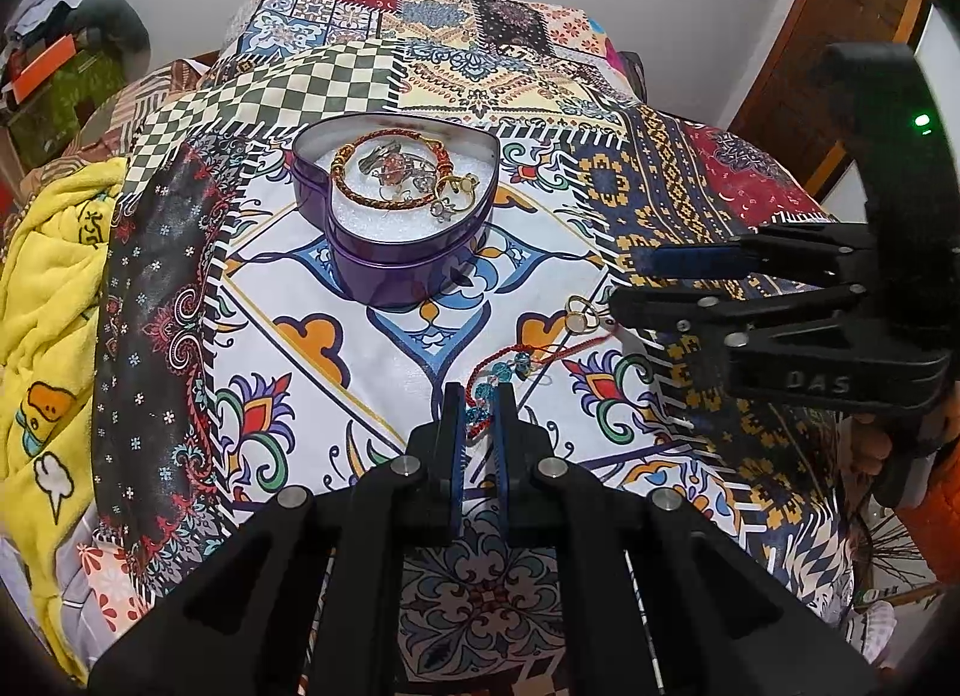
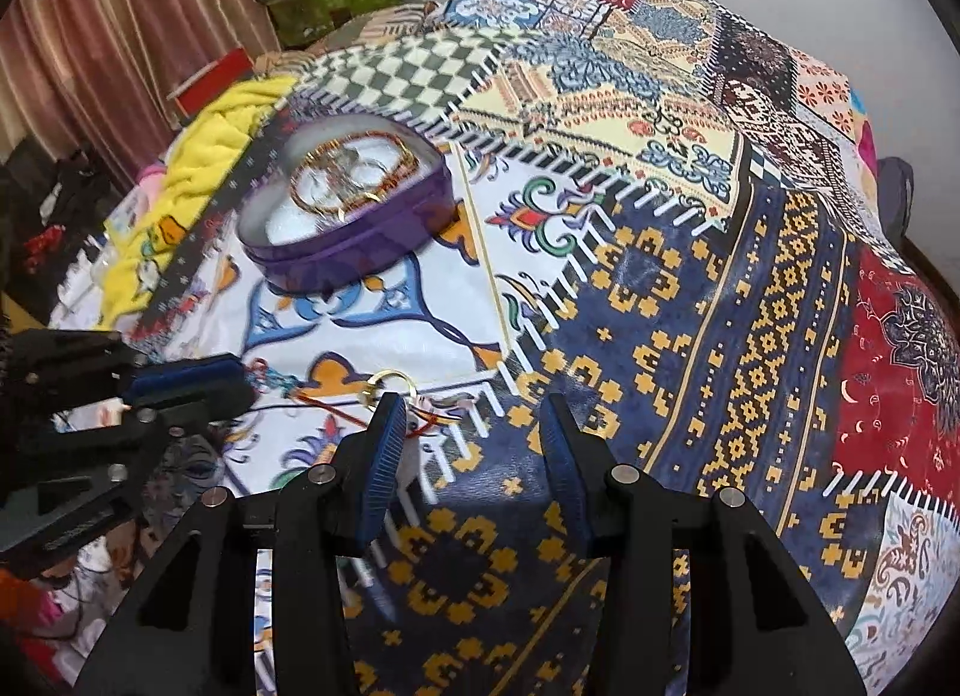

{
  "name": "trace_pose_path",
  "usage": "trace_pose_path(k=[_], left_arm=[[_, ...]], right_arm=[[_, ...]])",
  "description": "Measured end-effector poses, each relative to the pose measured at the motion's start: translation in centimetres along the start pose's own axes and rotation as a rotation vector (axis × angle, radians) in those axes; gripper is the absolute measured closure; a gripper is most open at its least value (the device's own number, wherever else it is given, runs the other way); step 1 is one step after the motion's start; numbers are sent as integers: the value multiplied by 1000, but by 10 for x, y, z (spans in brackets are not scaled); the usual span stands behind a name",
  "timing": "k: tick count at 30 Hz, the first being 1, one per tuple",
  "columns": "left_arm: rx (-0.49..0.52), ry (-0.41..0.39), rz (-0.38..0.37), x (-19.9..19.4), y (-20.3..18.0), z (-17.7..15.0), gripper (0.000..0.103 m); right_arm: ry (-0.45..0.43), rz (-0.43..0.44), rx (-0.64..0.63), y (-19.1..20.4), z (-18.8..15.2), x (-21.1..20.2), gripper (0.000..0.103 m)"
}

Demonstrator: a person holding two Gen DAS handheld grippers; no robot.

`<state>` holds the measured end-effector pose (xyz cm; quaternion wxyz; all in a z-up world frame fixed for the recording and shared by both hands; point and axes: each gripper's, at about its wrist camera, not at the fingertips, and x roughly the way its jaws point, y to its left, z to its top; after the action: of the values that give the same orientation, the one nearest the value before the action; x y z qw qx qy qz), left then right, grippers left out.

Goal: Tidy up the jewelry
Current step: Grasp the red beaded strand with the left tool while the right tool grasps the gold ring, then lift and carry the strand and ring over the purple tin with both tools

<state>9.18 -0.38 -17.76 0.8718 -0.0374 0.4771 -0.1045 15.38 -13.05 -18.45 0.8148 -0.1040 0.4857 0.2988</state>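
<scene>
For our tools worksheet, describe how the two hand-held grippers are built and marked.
Both are black plastic frames with silver round bolt heads. The left hand-held gripper and right hand-held gripper carry blue ribbed pads on their fingers. Seen from the left wrist, the right one bears embossed letters and a green light.

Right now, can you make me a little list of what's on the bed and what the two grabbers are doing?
surface: patchwork bedspread
box: purple heart-shaped tin, open, white lining
in the box: braided red-and-gold bracelet, plus small silver and gold pieces
loose on the bedspread: red cord bracelet with blue beads; gold ring
left gripper: shut on the red cord bracelet
right gripper: open, holding nothing, close beside the gold ring
off to the side: yellow blanket
</scene>
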Motion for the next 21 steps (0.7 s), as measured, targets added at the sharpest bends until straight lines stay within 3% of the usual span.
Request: trace_pose_path(k=[5, 11, 13, 15, 21], left_arm=[[9, 7, 10, -2, 1, 1, 96], [9, 6, 6, 0, 1, -1, 95], [0, 1, 0, 1, 2, -2, 95], [-7, -5, -5, 1, 2, -3, 95], [-20, -10, -10, 0, 2, -2, 96]], right_arm=[[-19, 41, -23, 13, 3, -2, 60], [5, 27, -49, 22, 0, 20, 60], [-4, 22, -48, 22, -1, 19, 66], [-3, 31, -34, 19, -1, 18, 84], [-7, 11, -11, 12, -2, 14, 85]])
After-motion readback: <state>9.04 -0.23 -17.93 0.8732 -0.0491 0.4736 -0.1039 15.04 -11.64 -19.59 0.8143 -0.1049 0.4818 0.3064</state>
